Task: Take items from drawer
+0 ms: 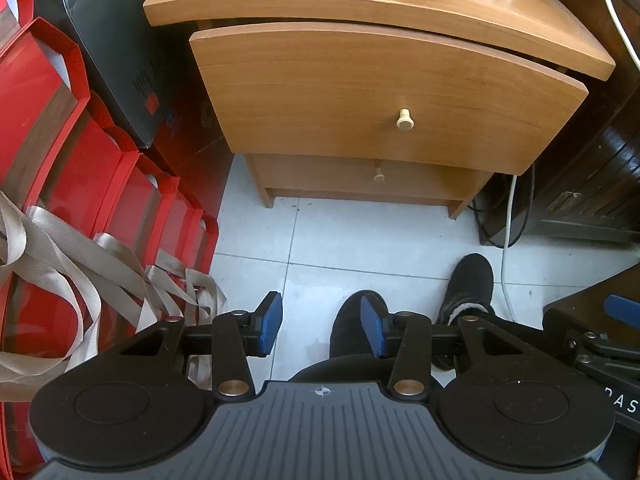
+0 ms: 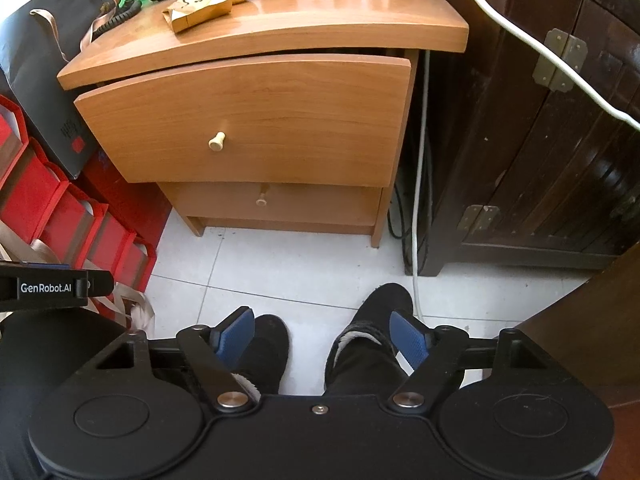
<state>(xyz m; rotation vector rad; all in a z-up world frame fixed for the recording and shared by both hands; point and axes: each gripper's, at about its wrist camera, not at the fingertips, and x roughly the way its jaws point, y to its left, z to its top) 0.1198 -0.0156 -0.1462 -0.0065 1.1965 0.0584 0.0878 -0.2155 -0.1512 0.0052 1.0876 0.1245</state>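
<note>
Grippers first: my left gripper sits at the bottom centre of its view with the blue pads spread and nothing between them, held over the white tile floor. My right gripper is at the bottom centre of its own view, its blue pads wider apart and also bare, with my two black shoes showing below and between them. Neither tool touches the furniture.

Ahead, in the upper middle of both views, stands the wooden nightstand. Its top drawer is pulled partway out, its front tilted askew from the cabinet, with a pale knob on its face. The lower drawer sits shut beneath it. I cannot see inside the top drawer from either view.

Red gift bags crowd the left side, and a dark wooden cabinet fills the right.
</note>
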